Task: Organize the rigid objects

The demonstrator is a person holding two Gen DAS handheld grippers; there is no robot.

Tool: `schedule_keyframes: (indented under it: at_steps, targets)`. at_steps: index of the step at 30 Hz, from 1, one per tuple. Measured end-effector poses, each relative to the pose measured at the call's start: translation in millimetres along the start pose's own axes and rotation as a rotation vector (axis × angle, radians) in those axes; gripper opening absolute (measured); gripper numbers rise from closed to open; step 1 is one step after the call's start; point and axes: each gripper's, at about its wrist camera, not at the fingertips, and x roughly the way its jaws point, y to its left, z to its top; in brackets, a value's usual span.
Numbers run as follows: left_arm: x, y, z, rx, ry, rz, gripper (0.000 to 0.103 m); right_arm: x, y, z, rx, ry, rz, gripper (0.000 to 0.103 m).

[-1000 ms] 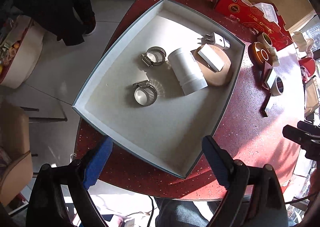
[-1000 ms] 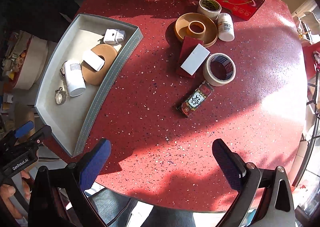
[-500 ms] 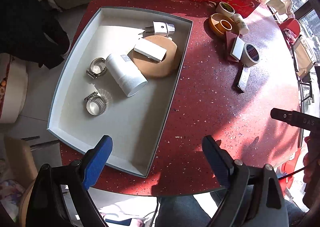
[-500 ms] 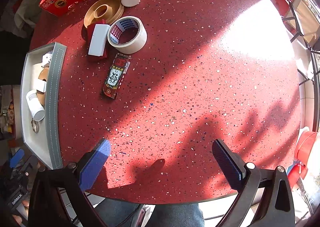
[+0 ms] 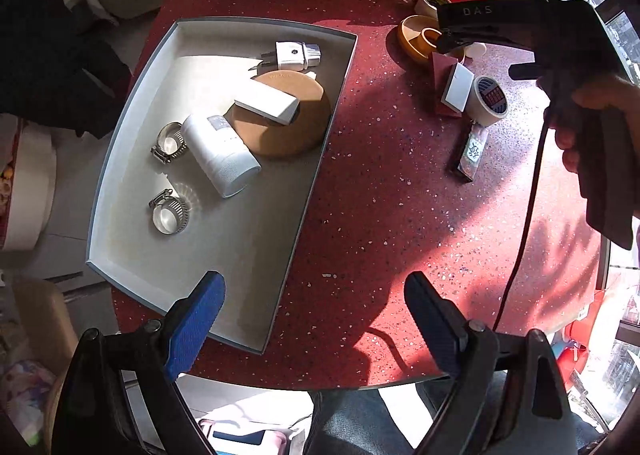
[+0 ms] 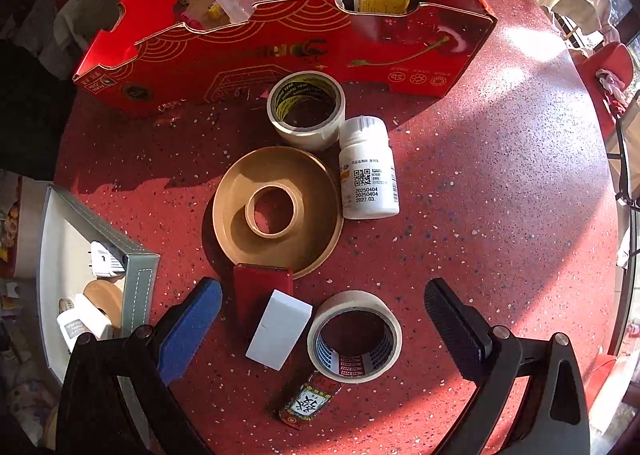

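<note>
Two hand-held grippers, both empty with fingers spread apart. A second ago my right hand-held gripper (image 6: 322, 319) looked across the whole red tabletop (image 6: 500, 215) from a distance; now it has swung in low over the loose cluster, so the next pick is probably from there. My left hand-held gripper (image 5: 314, 319) has turned from the gray tray (image 5: 320, 159) toward the tabletop's middle, though it hangs back near the front edge.

Already in the tray: a white tube (image 5: 220, 159), two metal clamps (image 5: 168, 211), a white plug (image 5: 294, 55) and a white block on a brown disc (image 5: 296, 127). Still outside, in the right view: a white block (image 6: 280, 329) leaning on a red box (image 6: 258, 291) between my fingers, a tape roll (image 6: 354, 335) touching it at 3 o'clock, a small patterned pack (image 6: 310, 401) at 6 o'clock, a tan ring dish (image 6: 276, 211) at 12 o'clock, then a white bottle (image 6: 368, 171) and a second tape roll (image 6: 306, 109) beyond.

Room is tight here (the block, box and roll all touch), so closing on one may nudge its neighbors. The red carton (image 6: 280, 43) walls off 12 o'clock. The tray's corner sits at 9 o'clock, near; its front half is bare, and the tabletop toward 3 o'clock is open.
</note>
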Motion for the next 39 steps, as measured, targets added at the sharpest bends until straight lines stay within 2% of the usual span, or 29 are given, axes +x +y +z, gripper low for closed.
schedule_keyframes:
  at_steps: [4, 11, 13, 15, 20, 23, 25, 31, 32, 33, 34, 37, 39]
  targets:
    - [0, 2, -1, -0.006, 0.014, 0.007, 0.093, 34, 8, -2, -0.065, 0.104, -0.104, 0.102]
    - [8, -25, 13, 0.066, 0.020, -0.030, 0.093, 24, -71, -64, 0.139, 0.171, -0.112, 0.102]
    - [12, -40, 21, 0.099, 0.025, -0.043, 0.093, 21, -92, -84, 0.170, 0.201, -0.077, 0.102]
    - [16, -59, 31, 0.138, 0.021, -0.049, 0.093, 11, -111, -98, 0.196, 0.186, -0.023, 0.102]
    - [31, -110, 64, 0.199, 0.000, -0.051, 0.093, -25, -155, -123, 0.265, 0.106, 0.013, 0.102]
    - [50, -138, 85, 0.158, 0.017, -0.057, 0.093, -34, -166, -133, 0.287, 0.118, 0.013, 0.102]
    - [62, -153, 96, 0.091, 0.036, -0.090, 0.093, -39, -180, -147, 0.281, 0.120, 0.008, 0.102]
    - [81, -182, 116, -0.019, 0.022, -0.104, 0.093, -45, -198, -173, 0.279, 0.146, 0.028, 0.102]
    - [83, -181, 118, -0.040, 0.022, -0.119, 0.093, -48, -205, -178, 0.268, 0.151, 0.033, 0.102]
    - [85, -179, 118, -0.059, 0.025, -0.122, 0.099, -48, -205, -179, 0.256, 0.153, 0.033, 0.102]
    - [88, -177, 117, -0.072, 0.032, -0.100, 0.103, -47, -201, -177, 0.241, 0.153, 0.033, 0.102]
    - [88, -152, 106, -0.105, 0.037, -0.097, 0.103, -41, -190, -165, 0.198, 0.154, 0.040, 0.102]
    - [91, -137, 94, -0.084, 0.050, -0.029, 0.103, -41, -185, -163, 0.172, 0.153, 0.050, 0.102]
